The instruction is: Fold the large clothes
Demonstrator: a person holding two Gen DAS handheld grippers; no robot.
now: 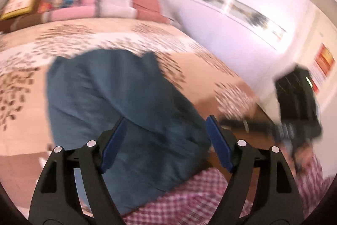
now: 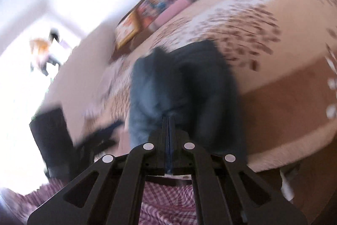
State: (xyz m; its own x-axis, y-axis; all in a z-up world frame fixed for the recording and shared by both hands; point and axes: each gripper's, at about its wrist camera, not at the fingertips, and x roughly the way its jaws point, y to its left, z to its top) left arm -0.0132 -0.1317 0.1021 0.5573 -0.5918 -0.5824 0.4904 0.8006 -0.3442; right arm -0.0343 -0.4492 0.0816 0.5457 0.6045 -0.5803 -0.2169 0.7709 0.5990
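Left gripper (image 1: 166, 140): your jaws are spread wide, nothing between the pads.
Right gripper (image 2: 168, 119): your fingers are pressed together, pinching a near edge of the jeans (image 2: 181, 85).
Jeans: bunched on the bed (image 1: 200, 64), toward its near edge, lifted at your right pinch.
Open room: bare patterned bedspread beyond the jeans, up to the pillows (image 1: 109, 1).
Near side: checked cloth (image 1: 189, 197) just under both grippers.

Black left gripper (image 1: 166, 140) has blue pads and silver rivets; the person's clothing (image 1: 189, 199) is pink-and-white check.
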